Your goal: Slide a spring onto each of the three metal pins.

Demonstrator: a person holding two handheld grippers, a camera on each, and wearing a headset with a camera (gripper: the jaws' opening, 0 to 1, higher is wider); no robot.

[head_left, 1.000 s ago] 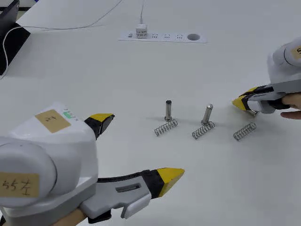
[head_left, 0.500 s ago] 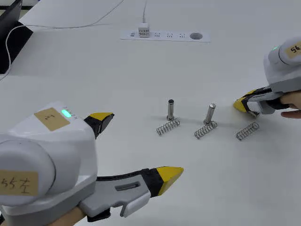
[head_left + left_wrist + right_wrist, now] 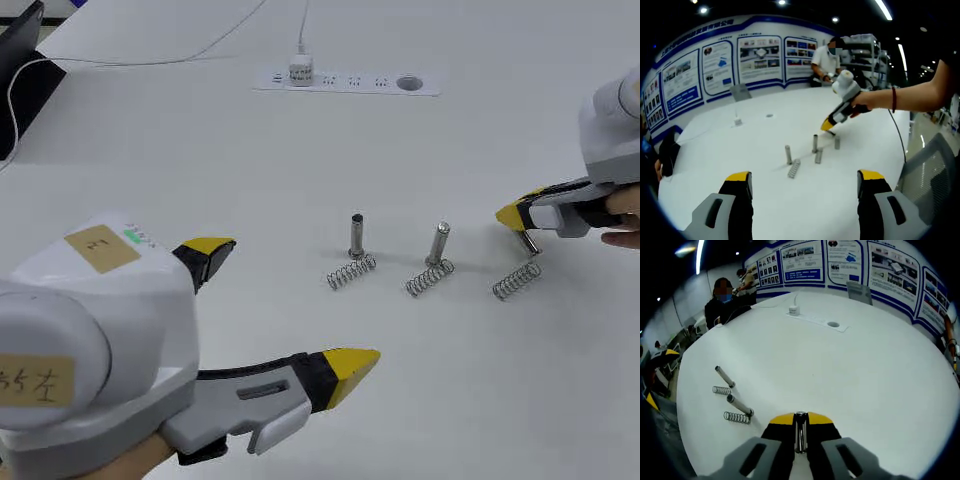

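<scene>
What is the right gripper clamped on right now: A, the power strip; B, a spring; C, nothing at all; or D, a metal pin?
D: in the right gripper view, the right gripper has its jaws shut on a metal pin, while the springs lie loose on the table.

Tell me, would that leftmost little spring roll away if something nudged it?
Probably, yes: the leftmost spring lies on its side on the smooth white table, so a sideways nudge would likely roll it. Its thin open coils suggest it is light and would squash easily if pinched hard.
</scene>
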